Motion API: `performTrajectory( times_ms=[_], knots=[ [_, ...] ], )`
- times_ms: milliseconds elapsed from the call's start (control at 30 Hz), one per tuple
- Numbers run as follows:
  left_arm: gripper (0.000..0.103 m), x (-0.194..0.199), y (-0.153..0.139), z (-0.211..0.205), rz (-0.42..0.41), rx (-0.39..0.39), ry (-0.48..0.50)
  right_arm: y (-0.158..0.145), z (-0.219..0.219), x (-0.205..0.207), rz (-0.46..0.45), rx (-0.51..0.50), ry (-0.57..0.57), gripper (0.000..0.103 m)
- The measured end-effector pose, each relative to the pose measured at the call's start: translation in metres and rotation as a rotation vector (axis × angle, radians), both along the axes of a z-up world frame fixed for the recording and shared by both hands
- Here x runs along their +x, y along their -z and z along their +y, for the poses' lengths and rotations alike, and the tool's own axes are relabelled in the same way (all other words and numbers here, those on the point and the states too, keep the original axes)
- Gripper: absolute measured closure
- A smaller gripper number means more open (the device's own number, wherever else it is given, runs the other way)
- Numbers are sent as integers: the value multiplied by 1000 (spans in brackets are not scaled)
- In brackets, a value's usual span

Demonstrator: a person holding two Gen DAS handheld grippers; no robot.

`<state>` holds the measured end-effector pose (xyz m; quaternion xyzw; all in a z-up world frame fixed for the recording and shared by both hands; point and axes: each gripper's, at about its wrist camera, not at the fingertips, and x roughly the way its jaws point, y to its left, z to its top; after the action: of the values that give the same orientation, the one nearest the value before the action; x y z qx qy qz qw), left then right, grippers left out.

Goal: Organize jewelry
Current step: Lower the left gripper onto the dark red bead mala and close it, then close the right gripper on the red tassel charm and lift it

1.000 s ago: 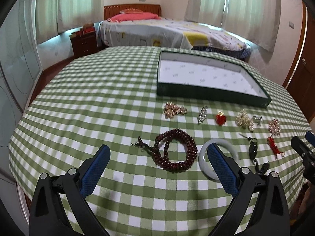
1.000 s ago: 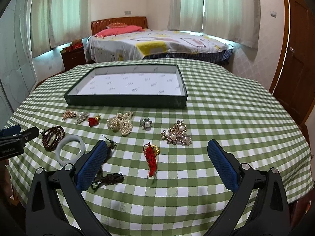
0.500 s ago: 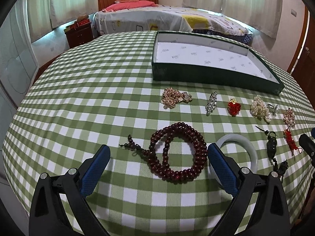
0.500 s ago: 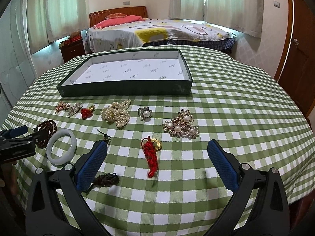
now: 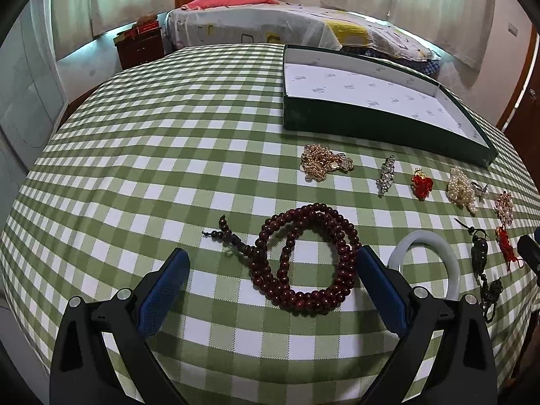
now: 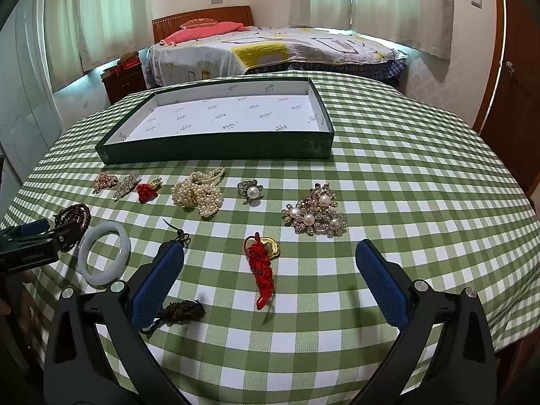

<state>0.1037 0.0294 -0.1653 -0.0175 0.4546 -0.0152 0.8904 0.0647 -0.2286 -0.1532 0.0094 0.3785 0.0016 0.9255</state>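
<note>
1. The left gripper (image 5: 270, 283) hangs low over the green-checked tablecloth (image 5: 152, 155) with its blue-padded fingers (image 5: 162, 290) spread wide and nothing between them but cloth and beads.
2. The dark red bead necklace (image 5: 303, 256) lies coiled on the cloth, its near loop sitting between the two left fingers and closer to the right-hand one, which it nearly reaches; whether they touch cannot be told.
3. Its short tail of beads trails off toward the left, ahead of the left-hand finger.
4. The white bangle (image 5: 425, 260) lies flat just outside the left gripper's right-hand finger, partly hidden behind it.
5. The right gripper (image 6: 270, 278) is also spread wide and grips nothing.
6. The red knotted charm (image 6: 261, 266), with a gold piece at its top, lies on the cloth in the middle of the gap between the right fingers, clear of both.
7. A dark corded pendant (image 6: 180, 310) runs under the right gripper's left-hand finger, its tassel lying just beside the pad.
8. Beyond the right gripper lie the pearl flower brooch (image 6: 315, 216), the pearl ring (image 6: 250, 191) and the heap of pearl strands (image 6: 199, 192).
9. Farther left sit a small red ornament (image 6: 147, 190), a rhinestone clip (image 6: 125, 182) and a gold chain cluster (image 6: 104, 180).
10. The dark green tray (image 6: 216, 150) stands behind the whole row, its white lining bare.
</note>
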Motion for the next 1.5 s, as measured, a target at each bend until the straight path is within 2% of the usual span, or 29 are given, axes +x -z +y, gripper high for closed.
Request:
performTrajectory(
  times_ms=[133,267,367,400,433,567,700,800,1167,1233,1367,1500],
  knots=[
    [7,-3,-3,-8,0,-27,35,1,0,1,3,2,-1,4],
    [7,-3,2,-15,-1,42,52,3,1,1,9,5,-5,4],
    [10,-3,1,-14,-1,45,45,2,1,1,3,5,-5,4],
    [16,-4,0,-14,-9,47,44,1,1,1,2,4,-6,4],
    [28,-4,-1,-14,-18,49,43,1,2,1,3,3,-6,4],
    [44,-6,-3,-14,-37,53,50,2,4,1,7,2,-16,6],
    [70,-6,-5,-15,-53,65,55,2,3,2,17,14,-21,16],
    [85,-8,-5,-14,-59,75,56,2,6,2,17,10,-27,17],
    [85,-13,-6,-3,-54,50,45,0,21,3,14,-12,-62,20],
    [85,-13,-6,-1,-54,48,41,3,19,5,26,-11,-59,26],
    [85,-14,-6,-1,-55,48,42,11,12,9,43,-13,-28,30],
    [85,-15,-7,-1,-55,52,45,17,7,13,60,-13,-20,41]
  ],
)
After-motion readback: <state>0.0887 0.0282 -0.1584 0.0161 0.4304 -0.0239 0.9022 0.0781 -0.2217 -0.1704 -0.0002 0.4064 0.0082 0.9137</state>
